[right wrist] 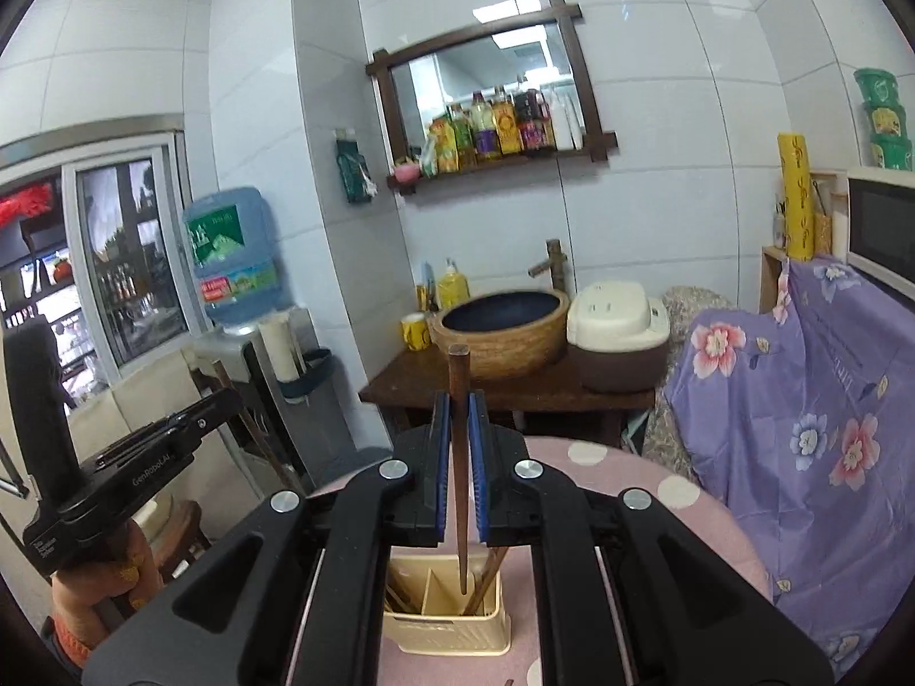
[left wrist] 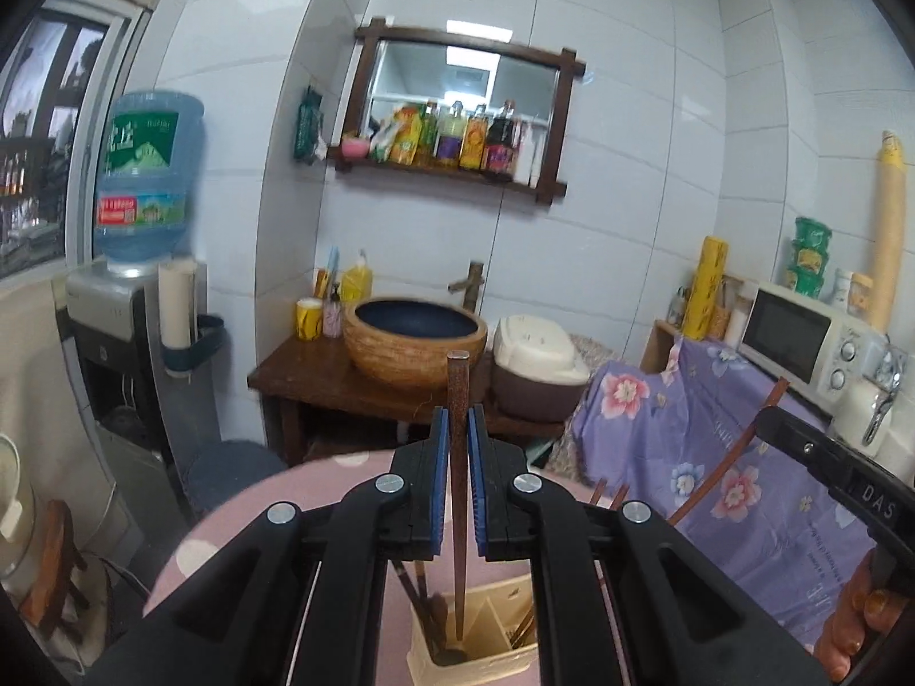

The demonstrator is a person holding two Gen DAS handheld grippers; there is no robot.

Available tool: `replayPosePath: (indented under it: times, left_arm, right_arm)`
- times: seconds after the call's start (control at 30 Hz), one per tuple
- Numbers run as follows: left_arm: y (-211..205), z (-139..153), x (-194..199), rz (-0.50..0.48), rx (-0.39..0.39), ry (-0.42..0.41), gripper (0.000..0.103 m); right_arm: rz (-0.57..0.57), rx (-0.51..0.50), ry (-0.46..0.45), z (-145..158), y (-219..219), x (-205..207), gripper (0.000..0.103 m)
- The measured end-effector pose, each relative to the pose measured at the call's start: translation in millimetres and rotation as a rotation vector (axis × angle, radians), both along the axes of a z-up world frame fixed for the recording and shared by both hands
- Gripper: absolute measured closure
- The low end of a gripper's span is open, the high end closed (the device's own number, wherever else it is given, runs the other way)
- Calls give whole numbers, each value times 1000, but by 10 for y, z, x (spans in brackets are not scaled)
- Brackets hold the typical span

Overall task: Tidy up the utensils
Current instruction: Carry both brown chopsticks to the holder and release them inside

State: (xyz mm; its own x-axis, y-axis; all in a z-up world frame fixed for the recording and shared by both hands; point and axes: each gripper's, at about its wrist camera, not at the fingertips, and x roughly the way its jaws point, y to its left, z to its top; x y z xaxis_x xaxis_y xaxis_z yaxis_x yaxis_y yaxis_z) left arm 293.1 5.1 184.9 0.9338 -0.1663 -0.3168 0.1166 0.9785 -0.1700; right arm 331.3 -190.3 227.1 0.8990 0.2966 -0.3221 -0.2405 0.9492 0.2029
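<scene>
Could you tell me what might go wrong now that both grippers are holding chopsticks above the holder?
1. The left gripper holds its chopstick between narrow pads; it could pivot and miss its compartment in the cream holder.
2. The right gripper and its chopstick share that small opening, so the tools may collide.
3. A sideways push might tip the light holder.

Background: water dispenser (left wrist: pixel 143 183) left, basin (left wrist: pixel 414 337) on wooden stand, rice cooker (left wrist: pixel 537 366) beside it, mirror shelf (left wrist: pixel 457 108) with bottles, microwave (left wrist: pixel 800 337) right.
</scene>
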Motion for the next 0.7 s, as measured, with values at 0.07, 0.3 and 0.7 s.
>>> replayPosePath:
  times: [0.07,0.3,0.7]
  left_arm:
    - [-2,-235,39,5,2,34,95]
    - [-11,-773,98,-9,-3,127,95]
    - [-23,-1009,118,-25,-1,165,92]
  right_arm:
    - [3,0,31,-217,26,63,95]
    - [-5,6,110,-716,18,191,95]
    - [-30,23,134,-969,-53,216,95]
